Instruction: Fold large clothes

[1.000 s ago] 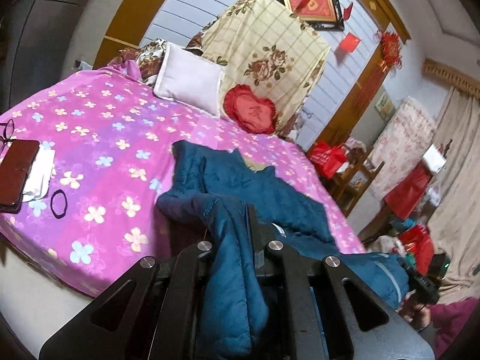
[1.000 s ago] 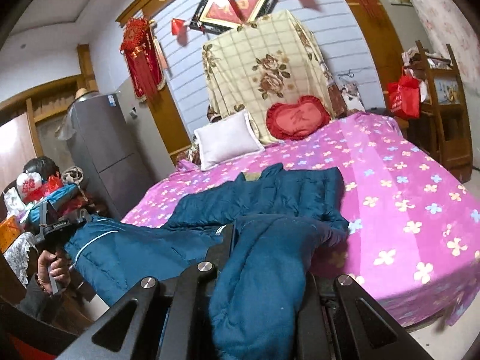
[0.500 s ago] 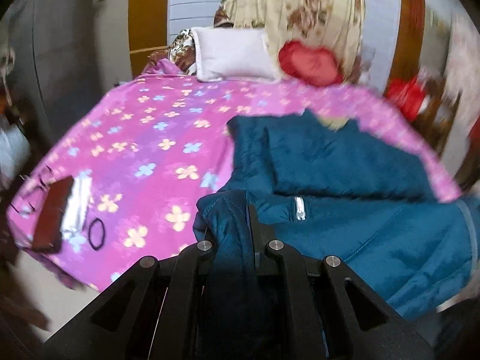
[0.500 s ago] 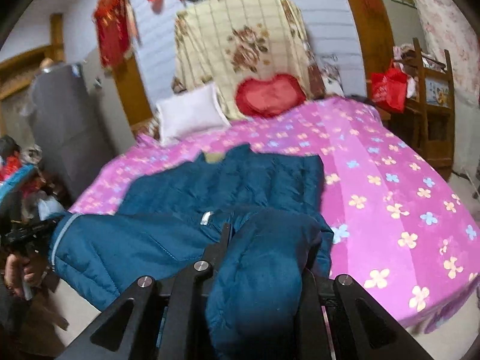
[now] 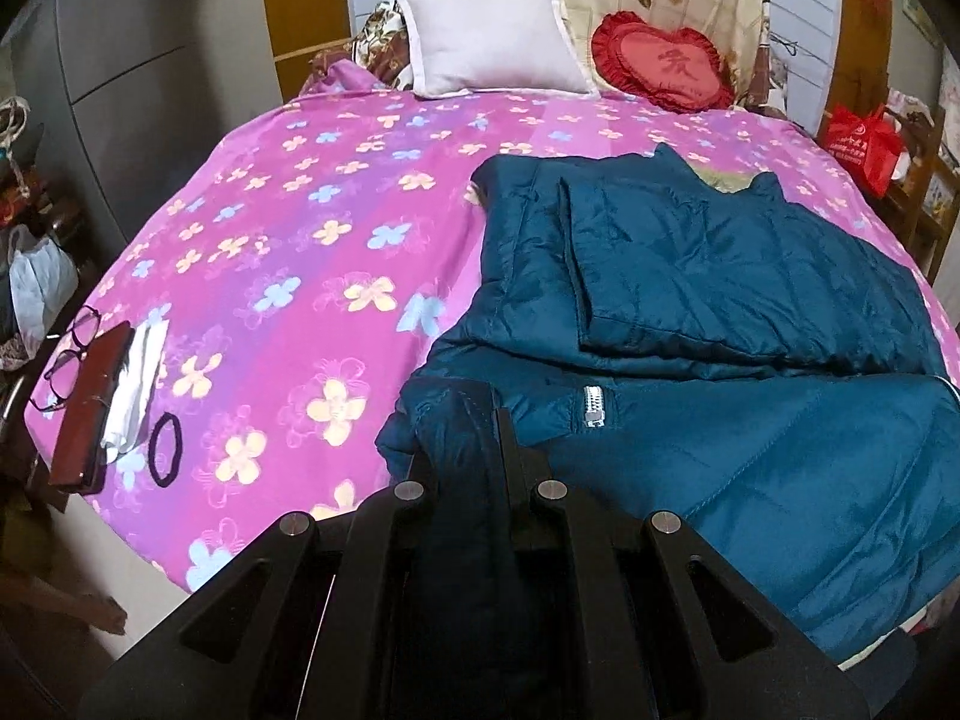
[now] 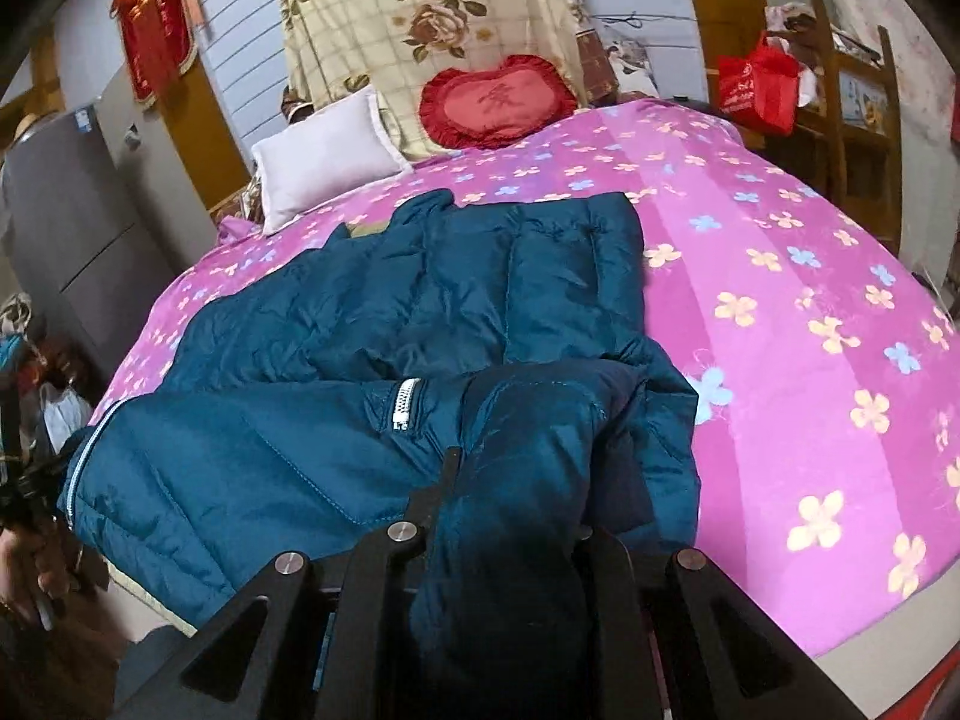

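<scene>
A large teal padded jacket (image 5: 708,276) lies on the pink flowered bed (image 5: 288,240), its sleeves folded in over the body. Its hem end is lifted at the bed's near edge. My left gripper (image 5: 474,450) is shut on one hem corner. My right gripper (image 6: 516,480) is shut on the other corner of the jacket (image 6: 456,300), and the fabric bunches over its fingers. A small zipper (image 5: 594,405) shows on the raised part, also in the right wrist view (image 6: 405,402).
A white pillow (image 5: 492,42) and a red heart cushion (image 5: 660,66) lie at the head of the bed. A brown wallet (image 5: 90,408), glasses (image 5: 66,354), white cloth and a black hair tie (image 5: 165,450) lie at the left corner. A wooden shelf with red bag (image 6: 762,84) stands right.
Both grippers tilted down and moved over the bed with the hem, so the lower jacket now hangs higher and nearer the folded body. The grips have not changed.
</scene>
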Tool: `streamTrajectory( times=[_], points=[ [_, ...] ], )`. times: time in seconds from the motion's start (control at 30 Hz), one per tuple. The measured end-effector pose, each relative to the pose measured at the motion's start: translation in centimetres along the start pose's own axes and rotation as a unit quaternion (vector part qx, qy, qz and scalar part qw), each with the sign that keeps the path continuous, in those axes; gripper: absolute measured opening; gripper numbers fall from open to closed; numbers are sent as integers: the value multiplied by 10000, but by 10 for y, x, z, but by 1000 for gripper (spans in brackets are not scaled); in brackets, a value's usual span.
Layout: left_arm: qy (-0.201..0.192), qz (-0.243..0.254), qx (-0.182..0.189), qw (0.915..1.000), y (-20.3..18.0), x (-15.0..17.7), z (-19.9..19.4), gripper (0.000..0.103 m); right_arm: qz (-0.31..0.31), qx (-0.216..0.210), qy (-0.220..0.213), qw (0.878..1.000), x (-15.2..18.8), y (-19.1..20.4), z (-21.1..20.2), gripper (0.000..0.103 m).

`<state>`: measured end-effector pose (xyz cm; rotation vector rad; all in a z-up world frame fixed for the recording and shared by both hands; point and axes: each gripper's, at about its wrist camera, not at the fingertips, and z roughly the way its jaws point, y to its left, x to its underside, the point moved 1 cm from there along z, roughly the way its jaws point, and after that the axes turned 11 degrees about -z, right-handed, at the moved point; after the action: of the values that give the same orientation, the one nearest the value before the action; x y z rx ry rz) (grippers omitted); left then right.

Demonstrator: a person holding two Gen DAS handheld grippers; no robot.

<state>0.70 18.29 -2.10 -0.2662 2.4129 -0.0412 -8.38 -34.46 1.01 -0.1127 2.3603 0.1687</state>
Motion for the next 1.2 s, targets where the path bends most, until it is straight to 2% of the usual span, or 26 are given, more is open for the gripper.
streamTrajectory(
  times=[0.17,0.9,1.07,1.2],
  points=[
    [9,-68,2,10000,0,0,5,7,-87,192,54,9998,-3,8,10,12],
    [-66,-313,155,9994,8,7,7,7,-42,229,69,9997,-4,7,12,12],
    [-194,-200,193,9994,7,10,6,7,-37,245,84,9997,-5,7,11,12],
    [-166,-236,358,9989,10,9,4,7,-84,267,33,9996,-4,9,6,12]
  ],
)
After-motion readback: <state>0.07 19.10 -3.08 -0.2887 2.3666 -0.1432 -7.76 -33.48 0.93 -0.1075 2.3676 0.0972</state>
